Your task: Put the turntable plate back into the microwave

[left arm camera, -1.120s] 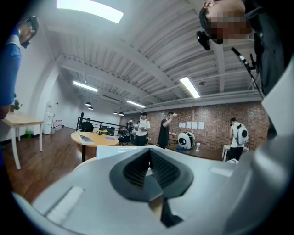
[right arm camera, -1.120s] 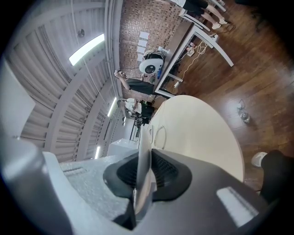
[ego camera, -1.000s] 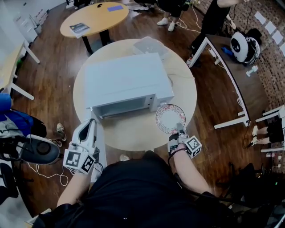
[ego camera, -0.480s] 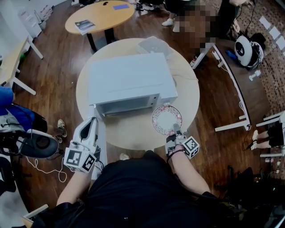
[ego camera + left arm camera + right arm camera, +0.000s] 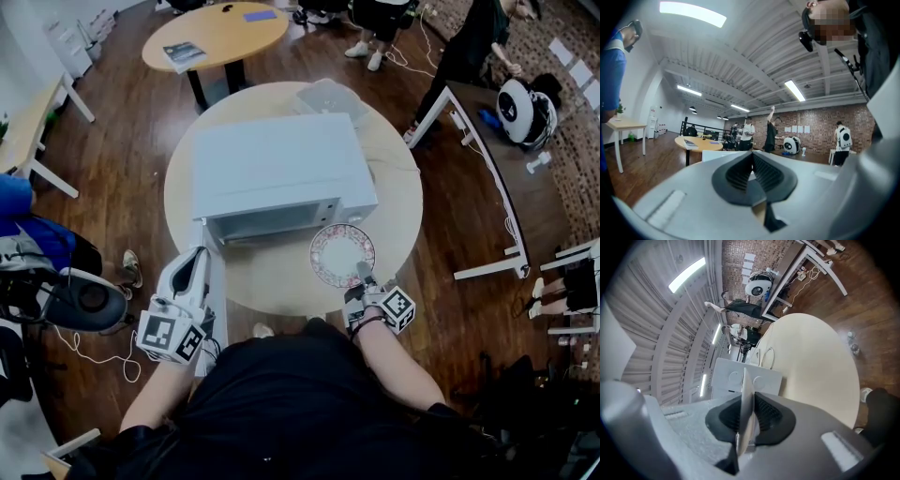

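My right claw (image 5: pixel 362 274) clamps the near rim of the turntable plate (image 5: pixel 340 253), which reaches out ahead roughly flat, face up, toward the microwave (image 5: pixel 277 169). My left claw (image 5: pixel 197 258) is closed on nothing.

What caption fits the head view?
Right gripper holds the plate by its rim before the open microwave; left gripper shut.

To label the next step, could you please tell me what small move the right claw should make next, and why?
Probably slide the plate leftward to the microwave's open front: the right claw is shut on the plate's rim, and the plate hangs before the microwave's right front corner, not yet inside.
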Demonstrator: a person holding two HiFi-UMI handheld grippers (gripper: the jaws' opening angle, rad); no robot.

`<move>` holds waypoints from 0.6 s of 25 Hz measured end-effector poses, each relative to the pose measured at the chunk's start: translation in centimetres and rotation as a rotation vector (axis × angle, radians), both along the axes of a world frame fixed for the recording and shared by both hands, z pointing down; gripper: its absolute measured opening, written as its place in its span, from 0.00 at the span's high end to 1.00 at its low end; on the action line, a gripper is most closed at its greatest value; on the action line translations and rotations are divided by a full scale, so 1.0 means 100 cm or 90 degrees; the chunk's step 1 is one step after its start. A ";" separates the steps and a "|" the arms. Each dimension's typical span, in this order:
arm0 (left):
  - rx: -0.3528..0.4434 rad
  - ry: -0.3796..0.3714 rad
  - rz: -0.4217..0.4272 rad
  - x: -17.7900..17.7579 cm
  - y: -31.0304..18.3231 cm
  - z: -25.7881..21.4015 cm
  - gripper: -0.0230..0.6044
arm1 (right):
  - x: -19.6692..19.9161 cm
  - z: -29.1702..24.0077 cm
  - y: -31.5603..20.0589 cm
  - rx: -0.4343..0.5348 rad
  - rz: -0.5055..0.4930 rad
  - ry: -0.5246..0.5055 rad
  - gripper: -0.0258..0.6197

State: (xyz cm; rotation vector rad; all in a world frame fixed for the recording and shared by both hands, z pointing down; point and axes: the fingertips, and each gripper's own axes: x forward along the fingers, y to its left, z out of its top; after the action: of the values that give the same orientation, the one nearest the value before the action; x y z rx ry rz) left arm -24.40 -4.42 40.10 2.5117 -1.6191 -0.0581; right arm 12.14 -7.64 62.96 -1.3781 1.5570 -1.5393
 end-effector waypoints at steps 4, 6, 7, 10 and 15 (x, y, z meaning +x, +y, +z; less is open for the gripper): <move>-0.002 -0.002 0.004 0.001 0.000 0.004 0.96 | -0.007 -0.001 -0.002 0.008 -0.019 0.006 0.91; -0.003 -0.005 0.008 0.002 0.000 0.006 0.96 | -0.011 -0.003 -0.002 0.010 -0.029 0.007 0.91; -0.001 -0.004 0.008 0.003 0.000 0.004 0.96 | -0.013 -0.004 -0.002 0.010 -0.033 0.006 0.91; 0.003 0.001 0.003 0.004 0.000 -0.001 0.96 | -0.016 -0.007 -0.002 0.011 -0.040 0.003 0.91; 0.005 0.000 -0.001 0.003 -0.002 -0.003 0.96 | -0.023 -0.008 -0.007 0.017 -0.060 0.007 0.91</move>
State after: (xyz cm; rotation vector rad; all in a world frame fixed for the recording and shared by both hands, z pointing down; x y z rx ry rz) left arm -24.10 -4.59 39.84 2.5159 -1.6247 -0.0651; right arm 9.81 -8.31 62.13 -1.3169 1.6654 -1.5628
